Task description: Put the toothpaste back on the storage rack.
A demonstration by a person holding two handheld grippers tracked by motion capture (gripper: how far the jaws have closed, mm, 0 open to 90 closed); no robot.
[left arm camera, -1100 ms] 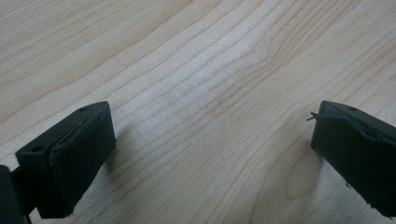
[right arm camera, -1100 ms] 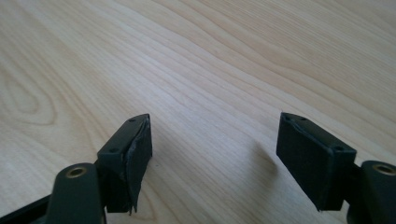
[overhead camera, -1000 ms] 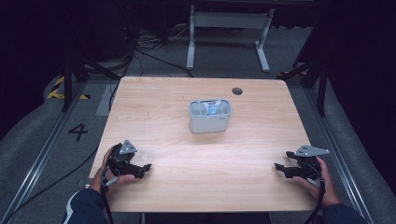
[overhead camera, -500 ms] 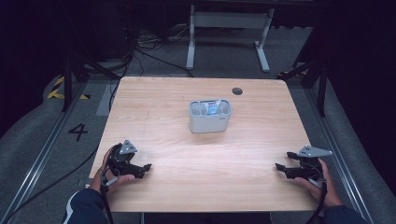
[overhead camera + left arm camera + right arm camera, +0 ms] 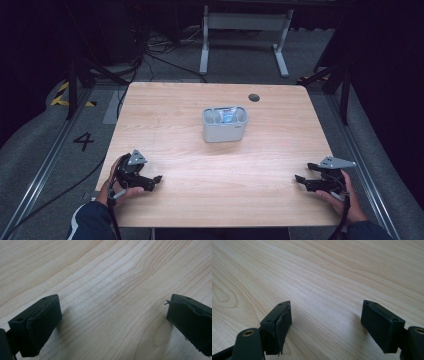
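Two grippers rest on the wooden counter (image 5: 190,130), one at each near corner, and we hold one in each hand. From the counter's centre in the high view, the left gripper (image 5: 156,180) lies toward 8 o'clock and the right gripper (image 5: 299,178) toward 4 o'clock, well apart from each other. Each points inward, toward the counter's middle.

The nearest object to both is a grey container (image 5: 225,123), which stands upright just beyond the centre, toward 12 o'clock. It is well apart from either gripper. Its top is open, and we see inner divisions with something blue (image 5: 229,117) in one compartment; what that item is cannot be told at this size. A small dark round hole (image 5: 254,97) sits in the counter at about 1 o'clock, near the far edge.

In the left gripper view, the two black fingers (image 5: 37,325) stand wide apart, with bare wood grain between them and nothing touching the pads. In the right gripper view, the fingers (image 5: 278,325) are likewise apart, somewhat less widely, and again only bare counter lies between them. Both pairs sit low over the wood and cast short shadows on it.

Beyond the far edge, at 12 o'clock, a grey metal frame (image 5: 245,22) stands on the carpeted floor (image 5: 45,135) among dark cables.
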